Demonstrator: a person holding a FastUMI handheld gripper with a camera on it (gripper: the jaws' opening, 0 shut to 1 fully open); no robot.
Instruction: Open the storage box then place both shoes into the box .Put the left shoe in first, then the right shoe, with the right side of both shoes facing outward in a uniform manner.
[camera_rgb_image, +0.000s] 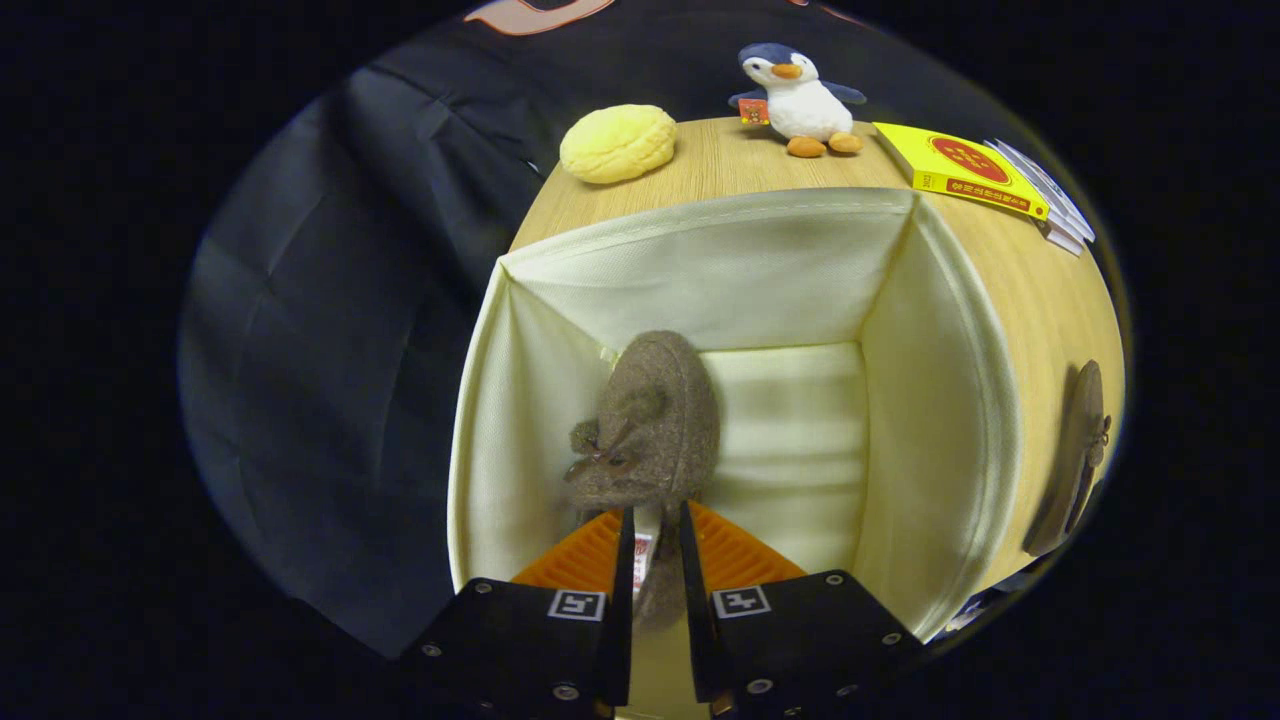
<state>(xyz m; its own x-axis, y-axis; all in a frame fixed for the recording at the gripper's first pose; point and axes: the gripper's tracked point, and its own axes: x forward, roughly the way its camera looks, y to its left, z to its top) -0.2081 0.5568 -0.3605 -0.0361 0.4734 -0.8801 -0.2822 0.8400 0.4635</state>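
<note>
Shoe (655, 425) hangs pinched in the nearly closed tool (655, 560) over the open box (950, 400); released early, it may topple sideways.

Matt woven cloth, cream, with stitched rims, on the box (760, 270). Rough, fuzzy felt on the shoe (655, 425) pinched in the gripper (655, 545), and on the second shoe (1075, 460). Smooth light wood grain on the table (1040, 300). Soft plush on the penguin (800, 100). Glossy paper cover on the book (965, 170).
</note>
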